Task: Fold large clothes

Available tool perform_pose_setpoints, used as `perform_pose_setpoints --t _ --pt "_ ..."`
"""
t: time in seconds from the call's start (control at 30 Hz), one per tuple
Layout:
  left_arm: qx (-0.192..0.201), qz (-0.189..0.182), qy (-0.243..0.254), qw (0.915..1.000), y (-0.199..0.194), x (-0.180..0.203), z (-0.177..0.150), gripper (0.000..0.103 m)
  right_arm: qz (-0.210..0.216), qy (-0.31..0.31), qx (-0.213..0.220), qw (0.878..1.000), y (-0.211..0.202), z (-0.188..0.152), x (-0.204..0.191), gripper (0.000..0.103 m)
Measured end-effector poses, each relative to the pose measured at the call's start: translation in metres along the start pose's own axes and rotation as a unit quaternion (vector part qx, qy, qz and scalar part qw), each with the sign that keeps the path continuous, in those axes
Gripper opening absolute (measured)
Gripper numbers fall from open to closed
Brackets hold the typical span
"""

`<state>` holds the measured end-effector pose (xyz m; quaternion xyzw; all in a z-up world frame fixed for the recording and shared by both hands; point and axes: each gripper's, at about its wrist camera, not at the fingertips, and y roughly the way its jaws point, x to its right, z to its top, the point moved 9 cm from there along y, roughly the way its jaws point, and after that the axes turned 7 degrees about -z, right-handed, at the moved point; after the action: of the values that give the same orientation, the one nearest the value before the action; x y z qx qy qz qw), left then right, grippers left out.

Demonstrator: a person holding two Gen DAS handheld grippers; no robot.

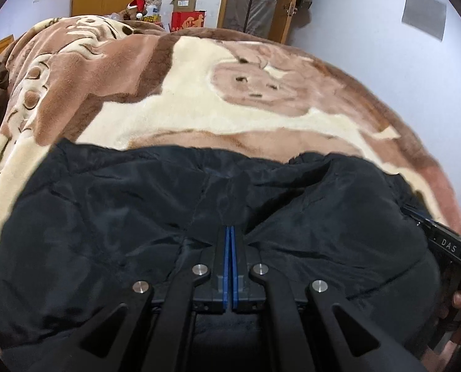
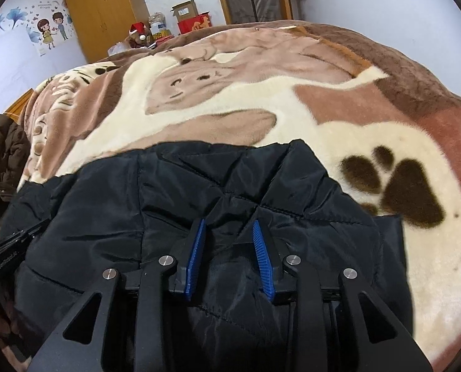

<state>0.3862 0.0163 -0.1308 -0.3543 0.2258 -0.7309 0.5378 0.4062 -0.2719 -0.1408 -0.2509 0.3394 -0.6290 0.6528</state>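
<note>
Bed (image 1: 370, 117) covered fully by a plush blanket (image 1: 199, 108) in cream, tan and brown, printed with a cartoon animal face and, in the right wrist view, a dark paw print (image 2: 397, 186). Black padded jacket (image 1: 137, 217) spread flat on the near part of the blanket, wrinkled, quilted seams visible. Dark brown padded garment (image 2: 4, 155) heaped at the left edge of the bed, apart from the black jacket.

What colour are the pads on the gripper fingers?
Blue, ribbed pads on black fingers; clearest in the right wrist view, above the black jacket.
</note>
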Motion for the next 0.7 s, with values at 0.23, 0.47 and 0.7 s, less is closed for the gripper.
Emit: perform_pose_setpoints --t 0.23,0.47,0.7 --pt "0.051 0.041 -0.009 0.9978 -0.071 -0.072 0.003 0.002 -0.011 0.0 0.03 1.0 -0.054 -0.015 0.024 0.032" --pt "0.033 0.029 -0.028 0.9987 -0.046 -0.096 -0.02 0.002 -0.033 -0.017 0.007 0.999 -0.022 -0.037 0.034 0.032" --pt "0.03 0.033 -0.029 0.9986 -0.031 -0.096 -0.024 0.002 -0.03 -0.018 0.008 0.999 -0.013 -0.039 0.037 0.032"
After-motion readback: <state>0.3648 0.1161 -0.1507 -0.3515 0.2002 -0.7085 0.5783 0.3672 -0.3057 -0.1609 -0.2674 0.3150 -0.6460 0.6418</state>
